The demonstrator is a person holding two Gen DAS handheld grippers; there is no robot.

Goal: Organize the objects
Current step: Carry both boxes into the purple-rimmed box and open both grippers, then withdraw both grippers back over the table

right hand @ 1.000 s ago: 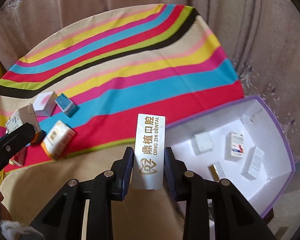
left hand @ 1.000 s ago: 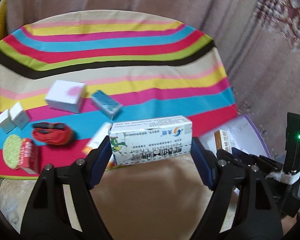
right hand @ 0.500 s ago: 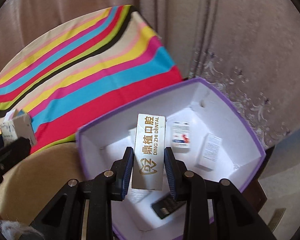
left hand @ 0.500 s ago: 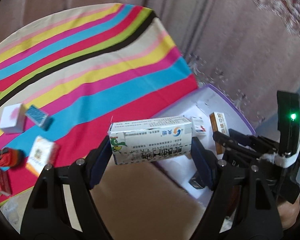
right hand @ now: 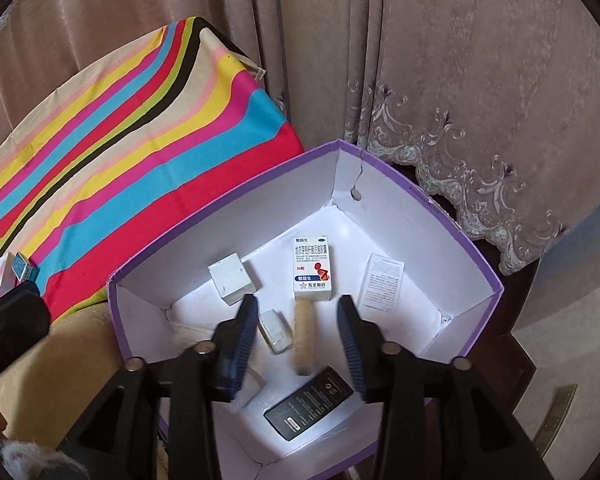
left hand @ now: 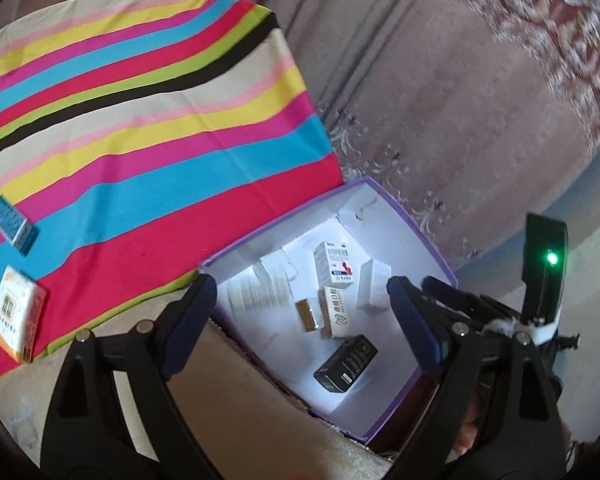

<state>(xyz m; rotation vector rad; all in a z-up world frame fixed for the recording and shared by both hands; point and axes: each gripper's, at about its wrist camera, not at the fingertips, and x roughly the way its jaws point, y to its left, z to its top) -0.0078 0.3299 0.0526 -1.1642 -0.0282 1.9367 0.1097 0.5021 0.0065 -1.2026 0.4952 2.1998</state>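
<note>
Both tongs stand open and hold nothing: the left gripper (left hand: 300, 312) hangs with its jaws spread wide above the near-left corner of the purple box (right hand: 476, 248), and the right gripper (right hand: 298, 344) hovers over the middle of the same box, its jaws also apart. Inside the box, below the right gripper, lie a slim beige carton (right hand: 304, 336) and a small pale packet (right hand: 275, 332) side by side; a white medicine box with a red figure (right hand: 313, 266) touches the far end of the beige carton, a black box (right hand: 310, 402) lies nearer to the grippers, and a white cube (right hand: 232, 278) and a folded leaflet (right hand: 382, 282) rest toward the far wall. To the left of the box, on the striped cloth (left hand: 140, 140), an orange and white carton (left hand: 14, 320) and a small blue box (left hand: 12, 226) wait, so I judge the sorting is not finished. The danger I see is in the way out: the right gripper is low between the thin cardboard walls, and a careless sideways pull may catch the rim and drag or tip the box, which seems to stand at the edge of its support.
</note>
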